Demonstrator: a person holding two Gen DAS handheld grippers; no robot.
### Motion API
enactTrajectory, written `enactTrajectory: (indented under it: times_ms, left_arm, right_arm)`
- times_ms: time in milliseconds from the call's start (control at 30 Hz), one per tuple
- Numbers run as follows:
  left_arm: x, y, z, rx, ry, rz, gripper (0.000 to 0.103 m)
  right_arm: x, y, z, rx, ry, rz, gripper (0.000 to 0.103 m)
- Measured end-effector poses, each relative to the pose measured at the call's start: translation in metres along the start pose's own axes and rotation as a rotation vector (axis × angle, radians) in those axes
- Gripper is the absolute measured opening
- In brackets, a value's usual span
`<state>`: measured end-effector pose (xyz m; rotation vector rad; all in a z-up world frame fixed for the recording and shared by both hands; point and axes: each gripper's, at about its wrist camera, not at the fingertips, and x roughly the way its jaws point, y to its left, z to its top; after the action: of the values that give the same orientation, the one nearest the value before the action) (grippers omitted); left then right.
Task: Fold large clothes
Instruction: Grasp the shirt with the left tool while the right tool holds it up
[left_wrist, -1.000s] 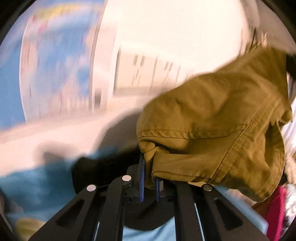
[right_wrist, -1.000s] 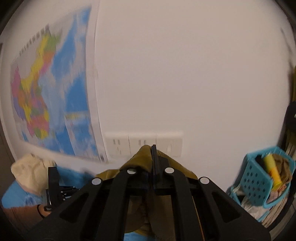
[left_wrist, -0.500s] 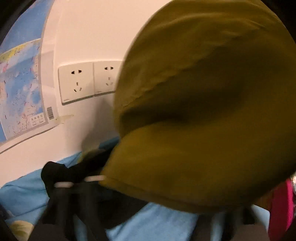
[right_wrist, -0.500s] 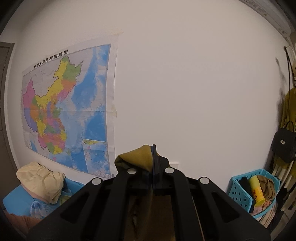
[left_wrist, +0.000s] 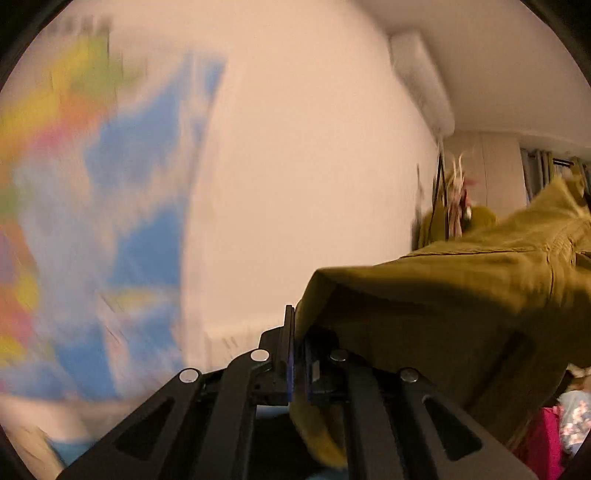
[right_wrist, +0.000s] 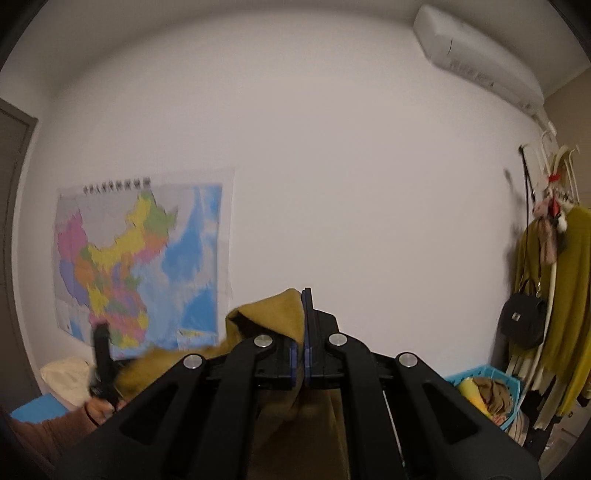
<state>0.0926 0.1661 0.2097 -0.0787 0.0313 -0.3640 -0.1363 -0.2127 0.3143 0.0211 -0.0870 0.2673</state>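
An olive-green garment is lifted in the air. In the left wrist view my left gripper is shut on its edge, and the cloth spreads off to the right. In the right wrist view my right gripper is shut on another part of the same garment, which bunches at the jaws and hangs down behind the fingers. The left hand and its gripper body show at the lower left of the right wrist view. Both cameras point up at the wall.
A coloured wall map hangs on the white wall at left. An air conditioner sits high at right. A coat rack with clothes and a black bag stands at right, above a blue basket. A cream garment lies on blue bedding.
Both grippers have risen with the olive garment; the views tilted from the sockets and bed up toward the upper wall. The cloth that covered the left camera has swung off to the right.
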Motion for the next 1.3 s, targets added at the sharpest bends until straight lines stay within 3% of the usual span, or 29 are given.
enactTrajectory:
  times_ms: [100, 200, 300, 500, 633, 733, 833, 867, 967, 1100, 1167, 1300]
  left_arm:
    - [-0.089, -0.041, 0.033, 0.068, -0.078, 0.083, 0.003]
    - [-0.148, -0.050, 0.055, 0.151, -0.104, 0.180, 0.003]
    - [-0.217, -0.069, 0.054, 0.233, -0.124, 0.311, 0.003]
    - [-0.313, -0.070, 0.043, 0.250, -0.091, 0.482, 0.003]
    - [-0.341, -0.062, 0.047, 0.237, -0.017, 0.565, 0.003]
    - [-0.313, -0.033, 0.040, 0.206, 0.095, 0.635, 0.003]
    - [-0.260, 0.025, 0.011, 0.134, 0.272, 0.696, 0.003]
    - [-0.239, 0.051, -0.007, 0.088, 0.341, 0.714, 0.003]
    - [-0.187, 0.116, -0.075, -0.023, 0.524, 0.741, 0.003]
    - [-0.124, 0.191, -0.165, -0.191, 0.770, 0.697, 0.003]
    - [-0.104, 0.215, -0.190, -0.217, 0.821, 0.716, 0.003]
    - [-0.090, 0.248, -0.190, -0.277, 0.831, 0.668, 0.003]
  right_arm:
    - [-0.022, 0.009, 0.003, 0.002, 0.004, 0.038, 0.002]
    - [-0.032, 0.023, -0.005, 0.027, 0.029, 0.126, 0.002]
    - [-0.040, 0.046, -0.020, 0.038, 0.057, 0.230, 0.002]
    - [-0.035, 0.095, -0.037, 0.051, 0.066, 0.472, 0.003]
    - [0.015, 0.114, -0.048, 0.110, 0.093, 0.567, 0.003]
    - [0.087, 0.127, -0.075, 0.164, 0.210, 0.588, 0.003]
    - [0.181, 0.153, -0.131, 0.200, 0.414, 0.566, 0.003]
    - [0.200, 0.158, -0.146, 0.213, 0.460, 0.562, 0.003]
    - [0.276, 0.185, -0.232, 0.207, 0.681, 0.528, 0.003]
    - [0.335, 0.207, -0.340, 0.224, 0.923, 0.486, 0.003]
    - [0.351, 0.214, -0.372, 0.211, 0.987, 0.461, 0.003]
    - [0.378, 0.193, -0.393, 0.305, 1.009, 0.425, 0.003]
